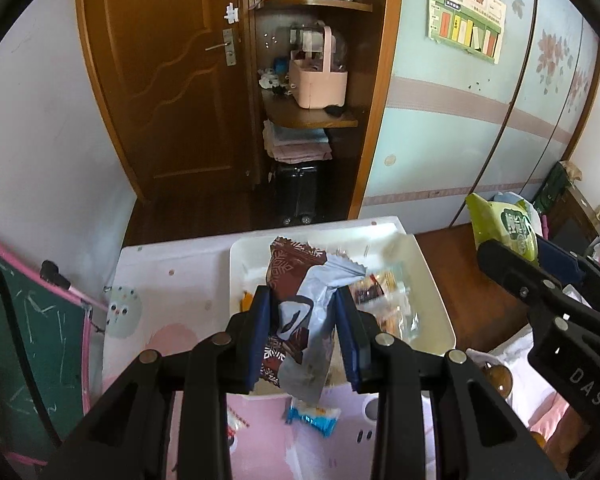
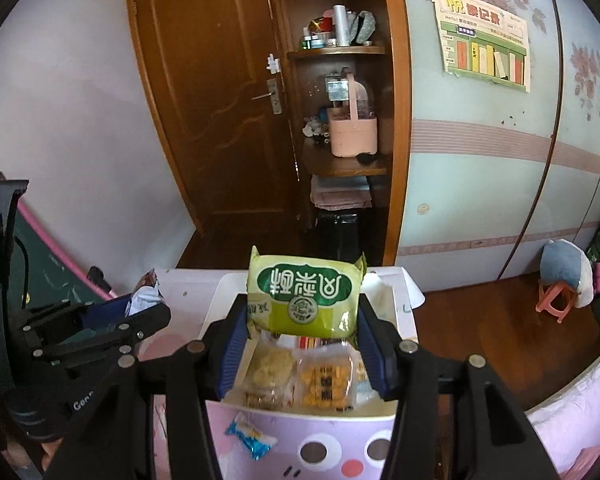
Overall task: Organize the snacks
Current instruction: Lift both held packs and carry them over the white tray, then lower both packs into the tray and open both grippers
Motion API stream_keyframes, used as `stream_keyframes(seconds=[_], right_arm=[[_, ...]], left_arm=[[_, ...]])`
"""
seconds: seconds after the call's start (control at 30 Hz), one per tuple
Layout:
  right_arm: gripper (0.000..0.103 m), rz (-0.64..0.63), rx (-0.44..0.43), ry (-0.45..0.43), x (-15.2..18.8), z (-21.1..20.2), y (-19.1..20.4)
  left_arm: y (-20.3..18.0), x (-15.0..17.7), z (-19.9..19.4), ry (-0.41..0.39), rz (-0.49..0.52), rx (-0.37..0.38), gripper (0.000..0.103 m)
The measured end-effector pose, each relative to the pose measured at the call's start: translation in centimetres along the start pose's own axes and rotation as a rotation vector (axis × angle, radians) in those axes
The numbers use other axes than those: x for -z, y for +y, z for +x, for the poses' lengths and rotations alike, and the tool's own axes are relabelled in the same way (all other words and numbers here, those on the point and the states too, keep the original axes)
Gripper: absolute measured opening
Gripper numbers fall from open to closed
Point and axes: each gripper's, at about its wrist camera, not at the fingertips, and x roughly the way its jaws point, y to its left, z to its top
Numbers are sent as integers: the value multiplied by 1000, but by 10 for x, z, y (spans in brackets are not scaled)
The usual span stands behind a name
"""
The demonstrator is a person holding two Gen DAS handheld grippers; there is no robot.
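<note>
Crowding over the white tray (image 2: 396,300), leaving room on the table (image 1: 172,280) to its left.
Filling the tray floor with wrapped snacks (image 2: 300,376), so allowing little bare bottom for setting down. Lying just off the tray's near edge: a blue-wrapped candy (image 2: 250,438). Hanging above the tray, a green packet (image 2: 304,300) clamped in the right gripper (image 2: 303,334) and a brown-and-silver packet (image 1: 300,312) clamped in the left gripper (image 1: 302,332), both blocking a straight descent.

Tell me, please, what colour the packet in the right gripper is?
Yellow-green packet, clearest in the right wrist view.
</note>
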Motion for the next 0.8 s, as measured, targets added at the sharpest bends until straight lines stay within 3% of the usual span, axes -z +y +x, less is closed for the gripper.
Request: stream_keyframes(seconds=[0.37,0.8], right_arm=[[52,22,30,85,-7,57,2],[54,59,52,188,-3,114,-4]], left_arm=[[5,-21,58,61,5,-6,30],[16,-23,114,151,14,-47,31]])
